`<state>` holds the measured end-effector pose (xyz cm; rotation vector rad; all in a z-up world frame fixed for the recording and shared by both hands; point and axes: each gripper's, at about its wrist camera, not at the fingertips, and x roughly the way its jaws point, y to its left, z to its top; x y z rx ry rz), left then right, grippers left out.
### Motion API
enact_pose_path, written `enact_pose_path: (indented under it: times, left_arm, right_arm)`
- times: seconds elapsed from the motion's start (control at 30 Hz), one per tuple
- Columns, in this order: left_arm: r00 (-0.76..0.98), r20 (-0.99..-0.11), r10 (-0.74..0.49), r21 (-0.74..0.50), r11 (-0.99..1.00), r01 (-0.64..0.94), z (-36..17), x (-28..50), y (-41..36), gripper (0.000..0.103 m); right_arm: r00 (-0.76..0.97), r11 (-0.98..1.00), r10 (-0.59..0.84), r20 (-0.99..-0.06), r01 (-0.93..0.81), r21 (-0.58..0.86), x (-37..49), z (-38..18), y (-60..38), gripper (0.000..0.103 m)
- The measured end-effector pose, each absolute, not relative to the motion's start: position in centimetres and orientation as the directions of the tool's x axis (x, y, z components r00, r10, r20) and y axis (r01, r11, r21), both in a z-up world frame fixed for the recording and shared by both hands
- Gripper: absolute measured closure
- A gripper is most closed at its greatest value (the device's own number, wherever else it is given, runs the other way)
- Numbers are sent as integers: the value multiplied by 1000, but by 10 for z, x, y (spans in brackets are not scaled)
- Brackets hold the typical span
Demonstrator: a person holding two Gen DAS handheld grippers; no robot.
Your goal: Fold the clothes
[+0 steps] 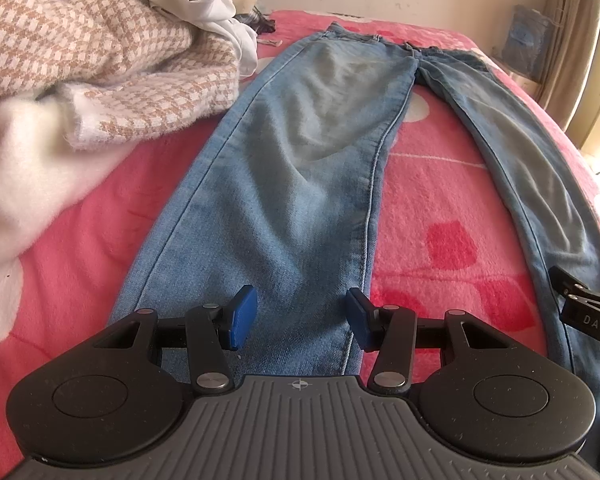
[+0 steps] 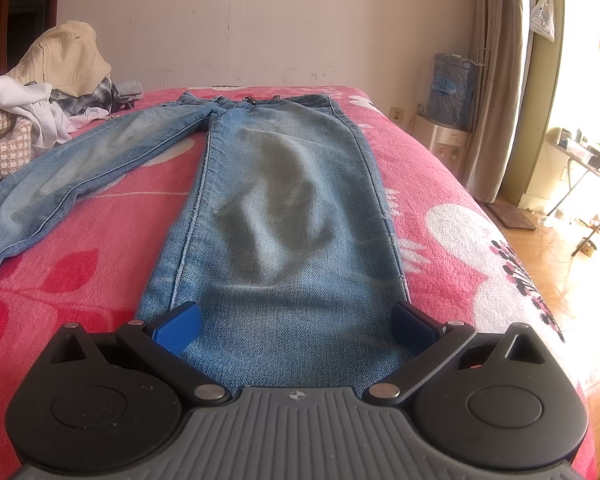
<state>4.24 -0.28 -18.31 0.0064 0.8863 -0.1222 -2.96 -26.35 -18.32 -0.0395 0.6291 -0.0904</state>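
Jeans [image 1: 300,184] flat on blanket [image 1: 440,208]. My left gripper [image 1: 302,318], right gripper [image 2: 296,326] both released over cuffs. Step: pre-grasp. Next, I judge: pinch hems, carry toward waistband at 12 o'clock.

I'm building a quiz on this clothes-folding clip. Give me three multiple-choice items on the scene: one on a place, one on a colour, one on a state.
1. Where does the pile of unfolded clothes lie relative to the jeans, seen from the left wrist view?
A. to their left
B. on top of them
C. on the floor

2. What colour is the blanket under the jeans?
A. green
B. pink and red
C. grey

3. How do the jeans lie?
A. folded in half
B. rolled up
C. spread flat, legs apart

Answers:
1. A: the pile of unfolded clothes sits left of the jeans on the bed.
2. B: the blanket is pink with red and white patterns.
3. C: both legs run out flat with blanket showing between them, one in front of each hand-held gripper, left and right.
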Motion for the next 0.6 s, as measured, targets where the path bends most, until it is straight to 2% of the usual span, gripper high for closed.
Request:
enact_pose_path:
  times: [0.6]
  left_arm:
    - [628,-772,-100,-40,993,110,-184,44,-3,54]
  right_arm:
    - [805,995,-97,-586,73,-64,-30,-183,-263,0]
